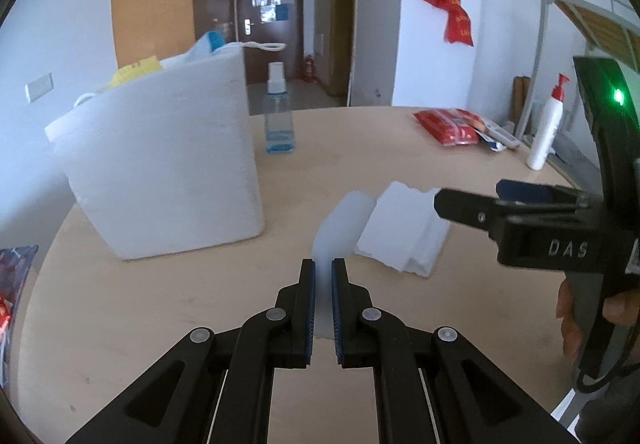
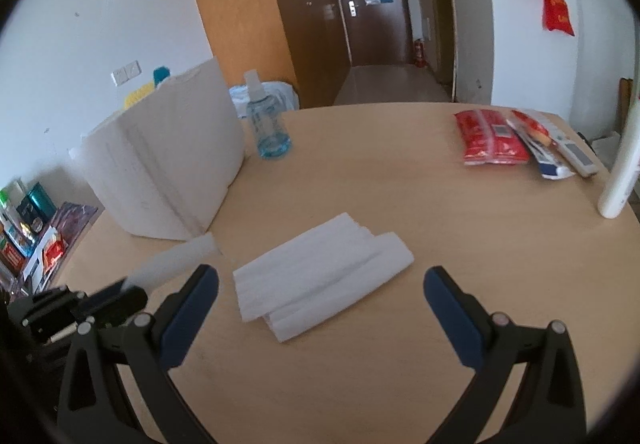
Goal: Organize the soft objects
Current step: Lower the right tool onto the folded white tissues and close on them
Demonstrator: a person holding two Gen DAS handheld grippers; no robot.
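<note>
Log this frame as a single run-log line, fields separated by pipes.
left gripper: shut on white sheet | right gripper: open, empty | folded tissue stack: on table, ungrasped | foam box: upright

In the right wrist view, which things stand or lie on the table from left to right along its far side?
White foam box → clear blue spray bottle → red packets → white remote control → tall white bottle at the right edge.
</note>
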